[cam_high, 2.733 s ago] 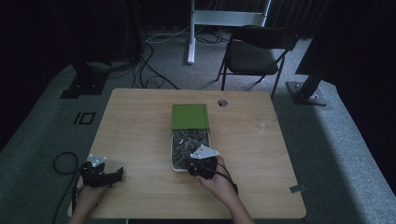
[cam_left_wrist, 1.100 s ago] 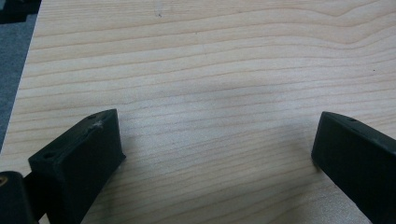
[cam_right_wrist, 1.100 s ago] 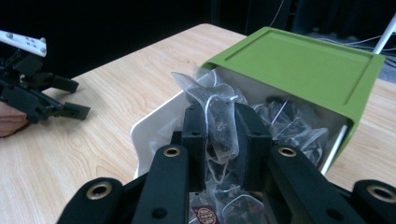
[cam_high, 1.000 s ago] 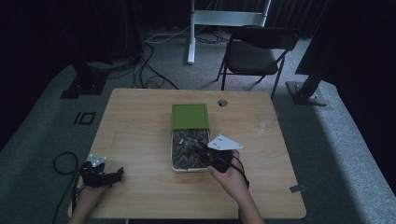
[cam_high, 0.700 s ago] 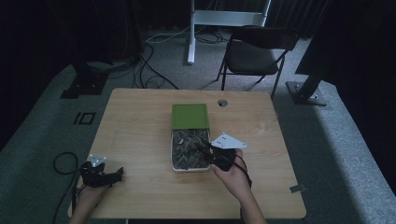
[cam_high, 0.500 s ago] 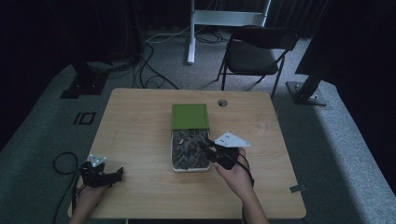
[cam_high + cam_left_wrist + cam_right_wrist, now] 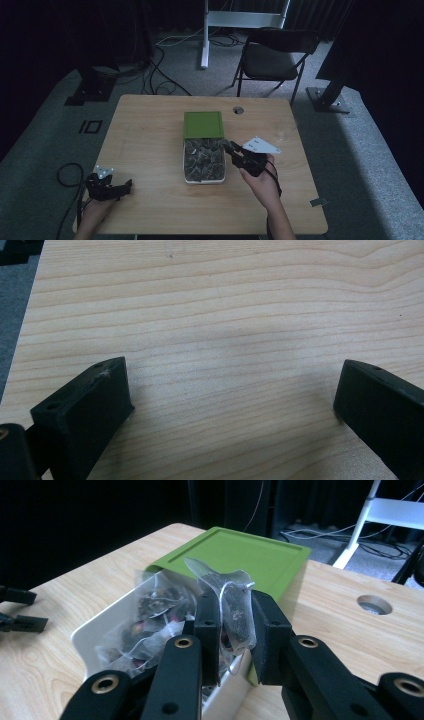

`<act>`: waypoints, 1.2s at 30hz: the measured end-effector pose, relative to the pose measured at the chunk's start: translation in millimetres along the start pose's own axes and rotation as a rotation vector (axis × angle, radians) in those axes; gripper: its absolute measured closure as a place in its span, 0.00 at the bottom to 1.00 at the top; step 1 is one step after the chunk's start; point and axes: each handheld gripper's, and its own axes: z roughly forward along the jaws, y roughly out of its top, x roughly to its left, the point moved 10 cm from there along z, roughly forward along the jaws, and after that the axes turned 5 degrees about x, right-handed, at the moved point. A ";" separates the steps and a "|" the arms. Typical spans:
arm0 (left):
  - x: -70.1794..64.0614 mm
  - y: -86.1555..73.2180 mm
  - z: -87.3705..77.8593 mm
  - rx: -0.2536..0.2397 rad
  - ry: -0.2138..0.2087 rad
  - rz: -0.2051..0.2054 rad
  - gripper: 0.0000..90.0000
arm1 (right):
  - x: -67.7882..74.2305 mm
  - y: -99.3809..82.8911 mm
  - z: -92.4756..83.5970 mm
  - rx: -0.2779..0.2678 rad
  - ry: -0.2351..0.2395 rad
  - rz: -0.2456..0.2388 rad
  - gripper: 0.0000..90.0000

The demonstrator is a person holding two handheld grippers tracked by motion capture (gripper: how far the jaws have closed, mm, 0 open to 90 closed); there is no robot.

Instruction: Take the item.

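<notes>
Black right gripper [image 7: 235,617]: fingers [image 7: 207,625] clamped on a translucent pyramid tea bag of dark leaves [image 7: 231,605], its white string running down the front; held just above the near right corner of the box.
Right gripper view: white rectangular box of tea bags [image 7: 95,625] at lower left of frame, green square lid [image 7: 235,555] lying flat behind it, touching its far end; a round cable hole [image 7: 372,604] in the desk at right.
High view: right gripper [image 7: 239,152] at frame centre, over the right edge of the box [image 7: 204,160]; the held bag is too small to make out there. Grey three-cornered plate on the gripper tilts to the right.
Black left gripper [image 7: 120,188]: lower left of the high view, well apart from the box.
Left gripper view: fingers [image 7: 90,407] wide apart, nothing between them, bare wood grain beneath.
Surface: pale wooden desk [image 7: 150,130].
Room: dim; grey carpet, black folding chair [image 7: 272,57] beyond the desk, cables on the floor at upper left.
</notes>
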 end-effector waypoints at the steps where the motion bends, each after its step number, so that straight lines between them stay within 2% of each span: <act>1: 0.0 0.1 0.0 -0.001 0.000 -0.001 0.03 | -2.5 0.2 -1.0 -0.007 0.000 0.012 0.84; 29: -0.4 0.2 0.1 -0.002 -0.001 -0.006 0.03 | -81.5 -9.0 -21.0 -0.053 -0.168 0.071 0.84; 31: -0.3 0.1 0.0 -0.001 -0.001 -0.004 0.03 | -93.9 -10.0 -23.4 -0.054 -0.195 0.085 0.84; 36: -0.3 0.1 0.0 -0.001 -0.001 -0.004 0.03 | -113.3 -9.6 -30.1 -0.066 -0.240 0.107 0.84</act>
